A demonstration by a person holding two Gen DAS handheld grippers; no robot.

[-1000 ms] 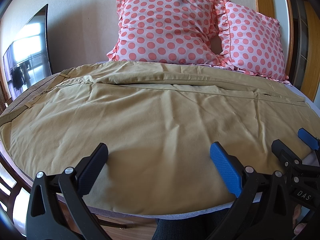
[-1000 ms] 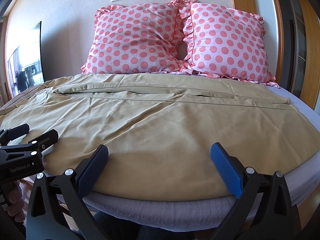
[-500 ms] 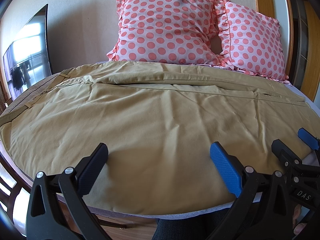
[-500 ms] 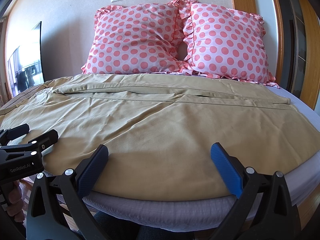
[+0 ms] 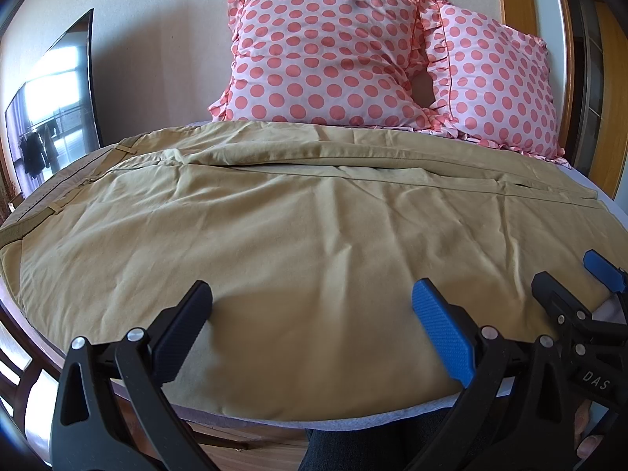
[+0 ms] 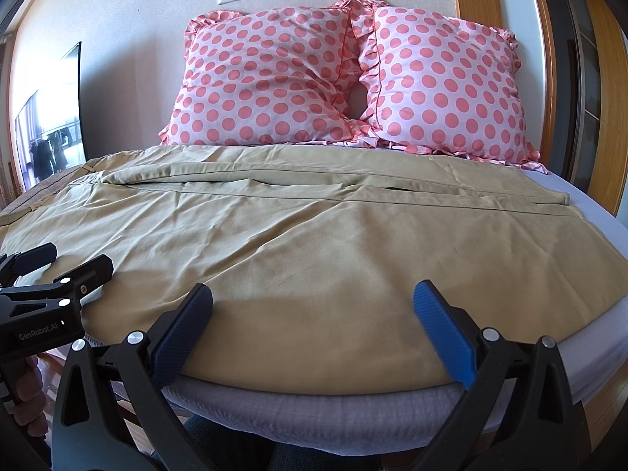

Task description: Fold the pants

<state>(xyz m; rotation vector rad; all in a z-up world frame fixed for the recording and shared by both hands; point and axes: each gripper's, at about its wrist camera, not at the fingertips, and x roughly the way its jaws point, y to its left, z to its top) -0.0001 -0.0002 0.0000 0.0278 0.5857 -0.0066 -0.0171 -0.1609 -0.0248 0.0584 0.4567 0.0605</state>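
Note:
Tan pants lie spread flat across the bed, waistband at the far left, legs running to the right; they also show in the right wrist view. My left gripper is open and empty, hovering over the near edge of the pants. My right gripper is open and empty over the same near edge, further right. The right gripper shows at the right of the left wrist view; the left gripper shows at the left of the right wrist view.
Two pink polka-dot pillows lean on the wall behind the pants. The grey mattress edge curves along the front. A dark TV screen stands at the left. A wooden door frame is at the right.

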